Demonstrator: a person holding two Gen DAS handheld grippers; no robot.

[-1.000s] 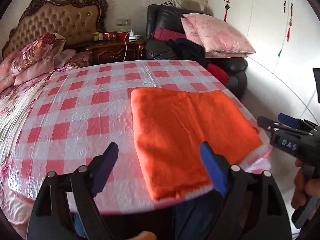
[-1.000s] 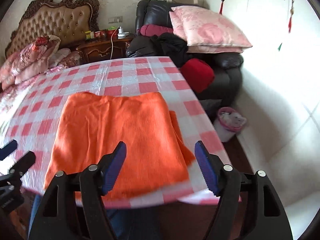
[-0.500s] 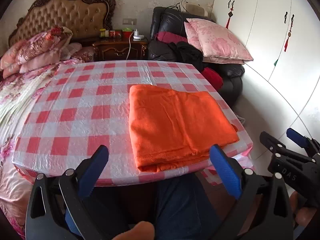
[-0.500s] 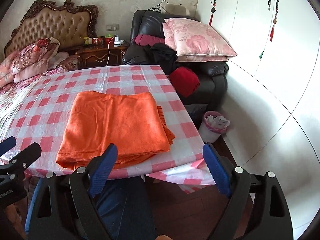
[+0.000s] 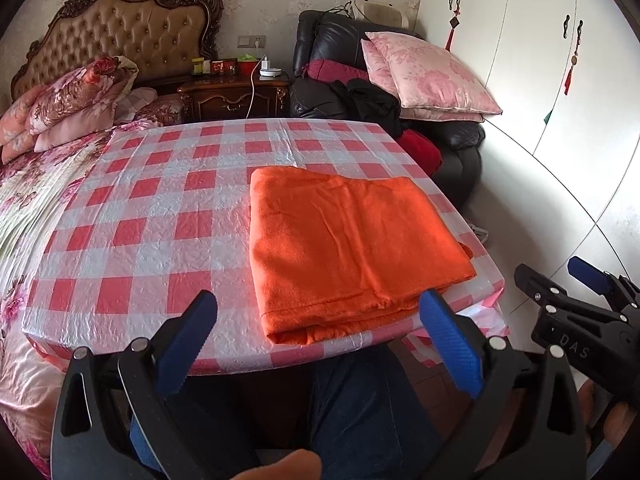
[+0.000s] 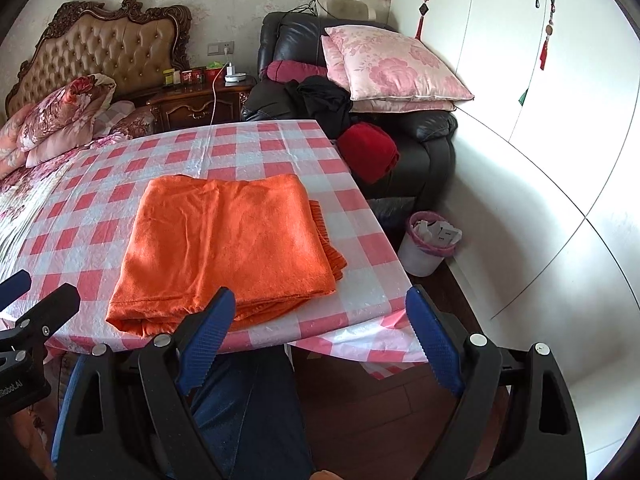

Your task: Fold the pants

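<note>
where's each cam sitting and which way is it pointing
Left wrist: on the left claw, held off the near table edge, facing the folded orange pants and headboard; the right claw and jeans-clad legs show.
Right wrist: on the right claw, further right, facing pants and armchair; left claw at left edge.
Shared: pants, checkered table, both claws open.
</note>
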